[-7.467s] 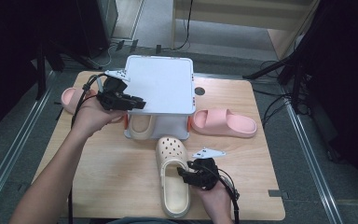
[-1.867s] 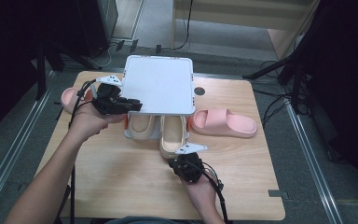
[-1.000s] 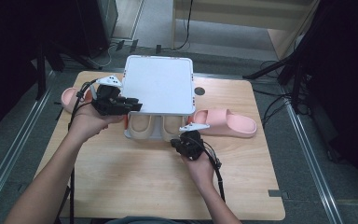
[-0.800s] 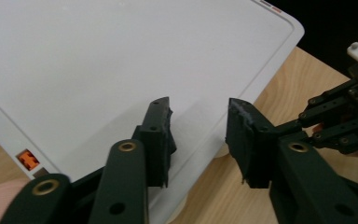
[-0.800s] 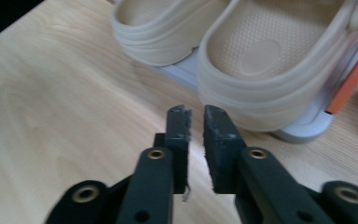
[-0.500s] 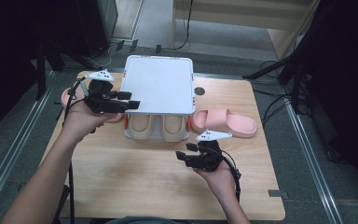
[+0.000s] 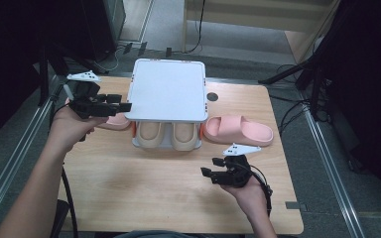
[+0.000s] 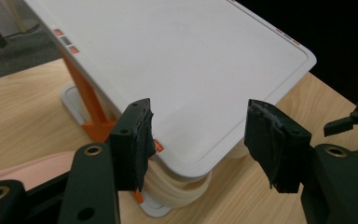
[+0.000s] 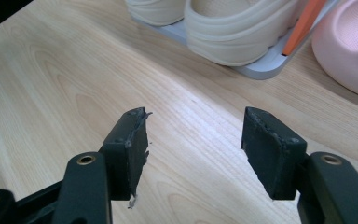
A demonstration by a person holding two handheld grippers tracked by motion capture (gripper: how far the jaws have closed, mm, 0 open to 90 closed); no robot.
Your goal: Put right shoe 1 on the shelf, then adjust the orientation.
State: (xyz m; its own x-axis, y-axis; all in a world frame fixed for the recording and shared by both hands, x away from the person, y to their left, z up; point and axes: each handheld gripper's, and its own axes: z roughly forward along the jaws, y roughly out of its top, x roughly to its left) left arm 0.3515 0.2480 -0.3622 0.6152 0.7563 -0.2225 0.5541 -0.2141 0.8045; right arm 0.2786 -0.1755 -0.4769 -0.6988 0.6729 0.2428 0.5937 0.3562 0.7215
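With both beige clogs (image 7: 171, 136) tucked under the white rack (image 7: 166, 89) at frame centre and both tools wide and empty, the right tool (image 7: 217, 168) should approach the pink slide (image 7: 240, 130) squarely.

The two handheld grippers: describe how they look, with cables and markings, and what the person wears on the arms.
Both the left gripper and the right gripper are black, each with two blocky jaws whose dark pads look worn and frayed at the edges. Brass-coloured rivets sit at the jaw bases. Each carries a grey three-cornered plate with dark dots on top and trails a black cable. The forearms are bare; no sleeves show.
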